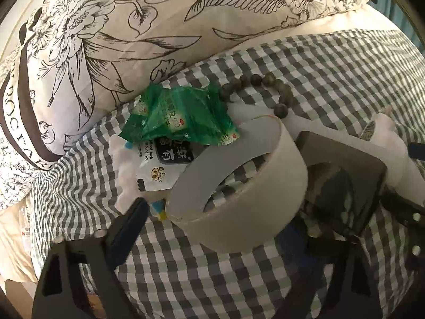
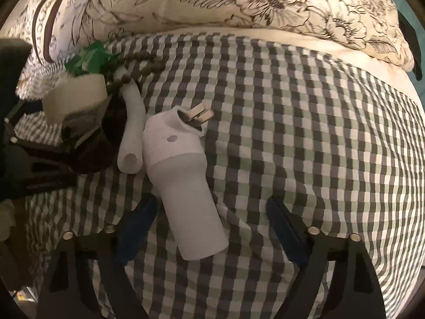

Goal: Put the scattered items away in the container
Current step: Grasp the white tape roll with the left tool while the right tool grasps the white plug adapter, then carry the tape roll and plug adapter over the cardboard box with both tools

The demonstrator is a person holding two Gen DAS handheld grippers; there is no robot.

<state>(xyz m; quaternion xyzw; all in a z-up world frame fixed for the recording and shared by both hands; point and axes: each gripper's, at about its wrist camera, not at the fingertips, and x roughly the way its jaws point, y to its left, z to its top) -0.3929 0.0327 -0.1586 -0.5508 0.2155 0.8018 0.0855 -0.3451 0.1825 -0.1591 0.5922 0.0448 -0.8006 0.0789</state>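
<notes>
In the left wrist view a whitish tape roll (image 1: 236,186) lies tilted on the checked sheet, leaning on a dark square box-like thing (image 1: 345,175). My left gripper (image 1: 231,218) is open around the roll; its left finger (image 1: 132,226) stands a little off the rim and its right finger is mostly hidden. Behind lie a green wrapper (image 1: 180,114), a white sachet (image 1: 148,164) and a string of dark beads (image 1: 265,85). In the right wrist view a white plug adapter (image 2: 180,170) with metal prongs lies between the fingers of my open right gripper (image 2: 212,200), close to the left finger (image 2: 138,226).
A floral pillow (image 1: 106,26) (image 2: 265,5) borders the far side of the checked bedsheet (image 2: 305,133). A second white oblong piece (image 2: 131,133) lies beside the adapter. The left gripper body (image 2: 39,164) and the tape roll (image 2: 77,98) crowd the left side of the right wrist view.
</notes>
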